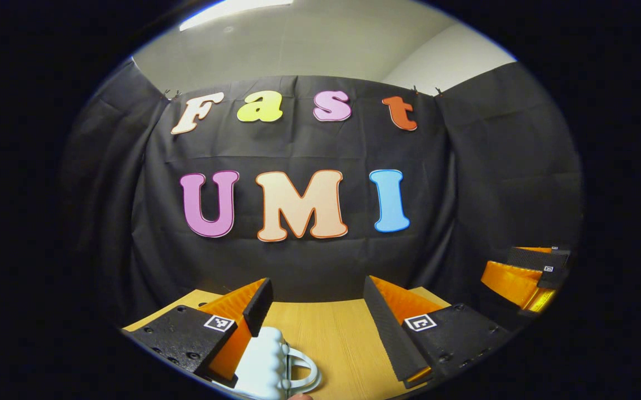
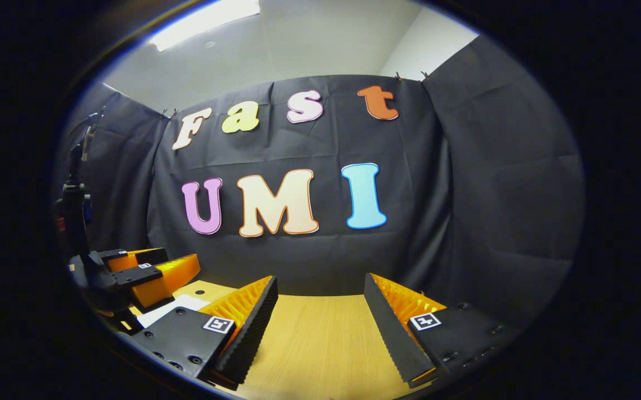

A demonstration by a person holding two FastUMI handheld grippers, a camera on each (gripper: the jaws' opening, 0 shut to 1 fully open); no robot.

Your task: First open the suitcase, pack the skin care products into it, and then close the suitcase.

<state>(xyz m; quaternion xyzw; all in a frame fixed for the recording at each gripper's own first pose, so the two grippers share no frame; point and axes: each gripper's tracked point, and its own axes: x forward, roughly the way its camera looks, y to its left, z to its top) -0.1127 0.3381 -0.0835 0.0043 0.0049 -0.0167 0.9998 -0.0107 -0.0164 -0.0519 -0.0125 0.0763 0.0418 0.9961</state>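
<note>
Black cloth is hanging behind a pale wooden table (image 2: 320, 344) with fine straight grain. At the bottom of the left gripper view, a white ribbed suitcase (image 1: 268, 361) with a looped handle is lying just beside the left gripper (image 1: 316, 316), whose serrated black pads are standing wide apart. The right gripper (image 2: 320, 319) is hovering equally wide and empty above bare wood. Opening seems not yet begun; the next move likely calls for lowering toward the case's handle.
</note>
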